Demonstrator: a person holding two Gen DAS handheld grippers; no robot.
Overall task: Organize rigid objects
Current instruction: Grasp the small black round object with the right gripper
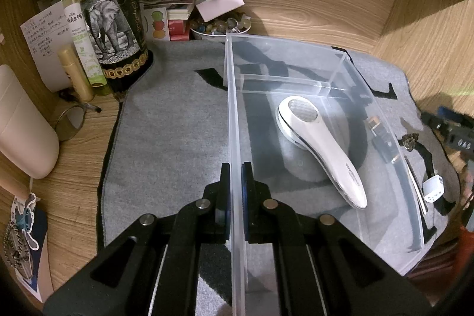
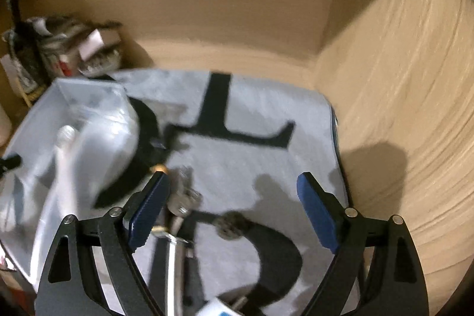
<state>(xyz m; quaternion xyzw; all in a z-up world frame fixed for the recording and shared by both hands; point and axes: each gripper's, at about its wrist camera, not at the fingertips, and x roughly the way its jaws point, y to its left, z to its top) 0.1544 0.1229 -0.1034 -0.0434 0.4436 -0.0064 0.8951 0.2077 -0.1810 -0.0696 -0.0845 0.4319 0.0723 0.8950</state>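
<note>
The left claw (image 1: 235, 191) is clamped on the near wall of the clear bin (image 1: 234, 114), pinning it on the grey mat (image 1: 166, 138). Inside the bin lies a white handheld device (image 1: 320, 147), its long axis running from the bin's middle toward the near right corner.

The right claw (image 2: 234, 206) stands wide apart with nothing between its pads, just right of the bin. The loose things still on the mat lie right of the bin: a small dark round trinket (image 2: 232, 224) sits below and between the fingers, and a clear, blurred piece (image 2: 183, 197) with a pale rod (image 2: 174, 262) lies close by the left finger (image 2: 148, 212). Judging from this, the right claw is the nearer one and the trinket calls for a short reach down.

The left view shows the bin's contents and a white tag (image 1: 434, 187) sharply; the right view, smeared, alone shows the things under the right claw.
</note>
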